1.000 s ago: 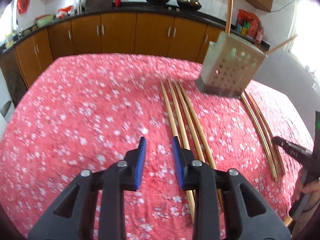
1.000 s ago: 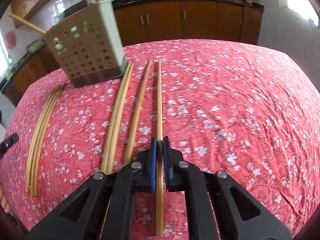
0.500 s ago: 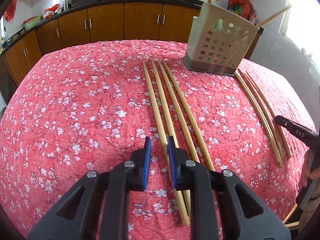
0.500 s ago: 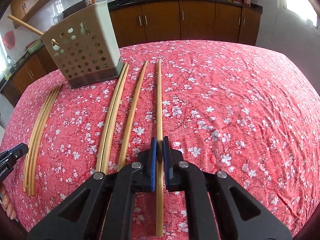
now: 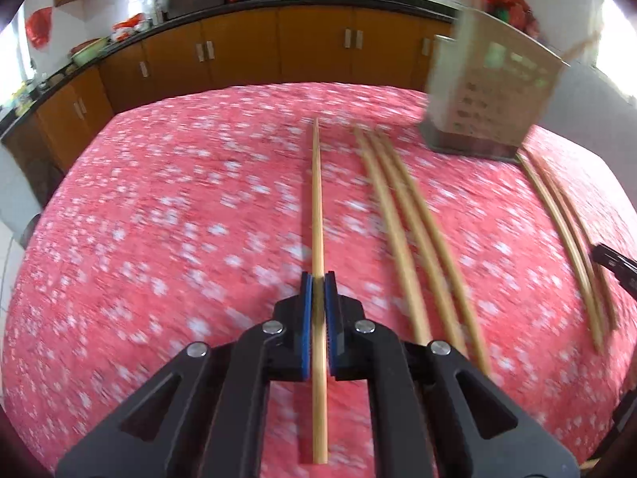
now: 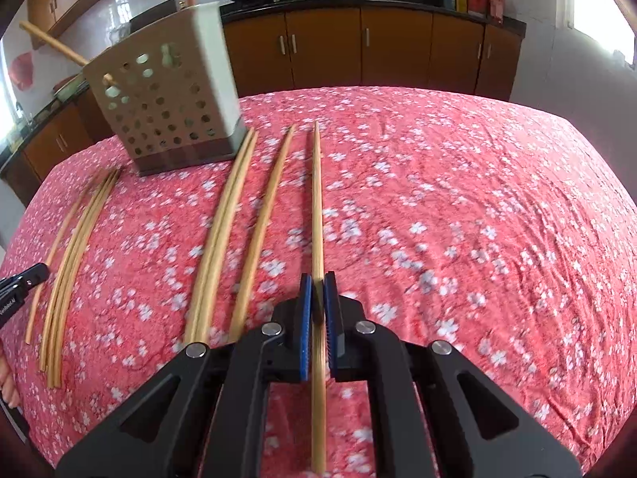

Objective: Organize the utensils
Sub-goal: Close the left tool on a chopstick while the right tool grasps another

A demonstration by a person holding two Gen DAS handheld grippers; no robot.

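My left gripper (image 5: 317, 283) is shut on a long bamboo chopstick (image 5: 317, 199), held just above the red flowered cloth. Three more chopsticks (image 5: 414, 235) lie to its right. My right gripper (image 6: 317, 283) is shut on another chopstick (image 6: 317, 199). To its left lie more loose chopsticks (image 6: 223, 235) and a further bundle (image 6: 69, 263). The perforated beige utensil holder (image 5: 489, 87) stands at the back right in the left view; in the right view the holder (image 6: 167, 99) stands at the back left with sticks poking out of it.
The table (image 6: 477, 199) is covered by a red flowered cloth. Brown kitchen cabinets (image 5: 278, 51) and a counter with woks run behind it. The other gripper's tip (image 5: 613, 263) shows at the right edge, and the left gripper's tip (image 6: 20, 283) at the left edge.
My left gripper has closed on the leftmost chopstick and lifted it. The view has swung, blurring the cloth. My right gripper stays shut on its chopstick and has risen slightly.
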